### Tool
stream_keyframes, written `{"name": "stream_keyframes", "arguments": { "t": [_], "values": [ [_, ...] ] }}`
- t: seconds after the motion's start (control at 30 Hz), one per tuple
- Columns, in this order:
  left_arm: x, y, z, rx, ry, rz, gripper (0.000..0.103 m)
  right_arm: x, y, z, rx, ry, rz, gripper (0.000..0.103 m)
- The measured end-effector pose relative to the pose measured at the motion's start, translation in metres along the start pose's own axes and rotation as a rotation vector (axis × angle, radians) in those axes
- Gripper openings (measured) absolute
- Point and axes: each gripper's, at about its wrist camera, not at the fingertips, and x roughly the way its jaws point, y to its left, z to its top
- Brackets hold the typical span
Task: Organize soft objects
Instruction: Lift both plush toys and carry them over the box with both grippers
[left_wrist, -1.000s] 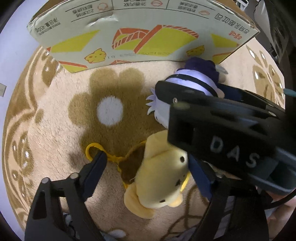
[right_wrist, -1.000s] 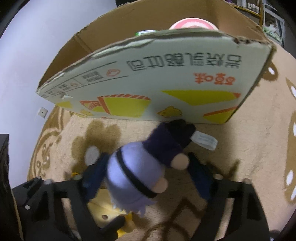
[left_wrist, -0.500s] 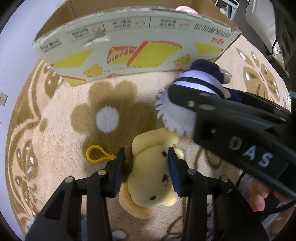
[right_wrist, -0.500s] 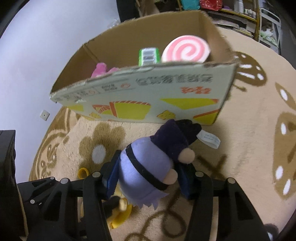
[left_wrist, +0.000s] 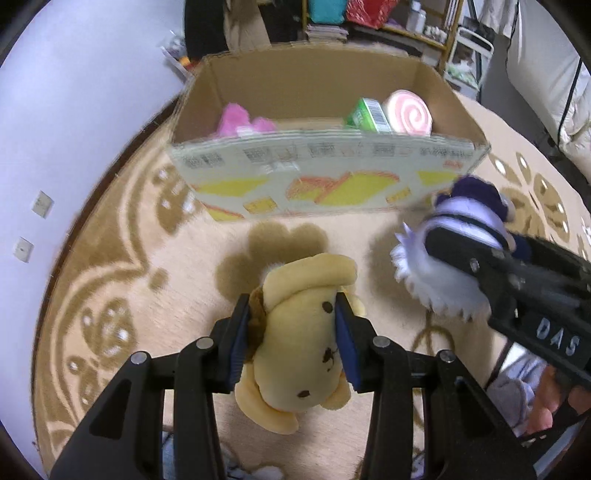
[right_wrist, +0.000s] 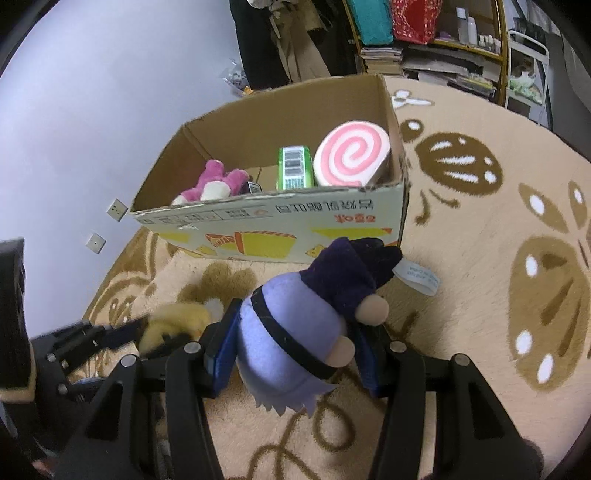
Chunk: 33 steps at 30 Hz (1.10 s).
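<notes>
My left gripper (left_wrist: 293, 338) is clamped on the yellow dog plush (left_wrist: 299, 332), its blue pads pressing both sides of the head, above the rug (left_wrist: 122, 258). My right gripper (right_wrist: 291, 352) squeezes the purple doll (right_wrist: 295, 332) at its body. The cardboard box (left_wrist: 325, 184) stands ahead of both grippers, holding a pink plush (right_wrist: 214, 182), a green pack (right_wrist: 293, 168) and a swirl cushion (right_wrist: 351, 153).

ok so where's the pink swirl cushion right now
The pink swirl cushion sits inside the cardboard box, at its right end beside the green carton.
</notes>
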Motion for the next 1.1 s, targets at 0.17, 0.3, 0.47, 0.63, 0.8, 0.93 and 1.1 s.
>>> {"name": "stream_keyframes", "arguments": {
  "t": [0.17, 0.3, 0.47, 0.63, 0.8, 0.93, 1.1],
  "values": [
    [-0.018, 0.001, 0.011, 0.006, -0.071, 0.034, 0.041, -0.018, 0.006, 0.004, -0.016, -0.038, 0.021, 0.058],
    [-0.028, 0.005, 0.024, 0.011, -0.116, 0.056, 0.041, -0.03, 0.011, 0.01, -0.03, -0.073, 0.029, 0.058],
    [-0.042, 0.007, 0.041, 0.031, -0.17, 0.098, 0.041, -0.042, 0.015, 0.018, -0.04, -0.105, 0.031, 0.058],
    [-0.051, 0.007, 0.061, 0.032, -0.216, 0.097, 0.042, -0.051, 0.021, 0.028, -0.075, -0.149, -0.002, 0.058],
    [-0.051, 0.004, 0.077, 0.067, -0.252, 0.135, 0.042, -0.053, 0.025, 0.039, -0.098, -0.181, -0.019, 0.058],
    [-0.053, 0.007, 0.092, 0.059, -0.28, 0.129, 0.042, -0.052, 0.027, 0.05, -0.111, -0.203, -0.02, 0.058],
    [-0.053, 0.009, 0.109, 0.059, -0.318, 0.139, 0.042, -0.046, 0.029, 0.065, -0.134, -0.221, -0.029, 0.058]
  ]
}}
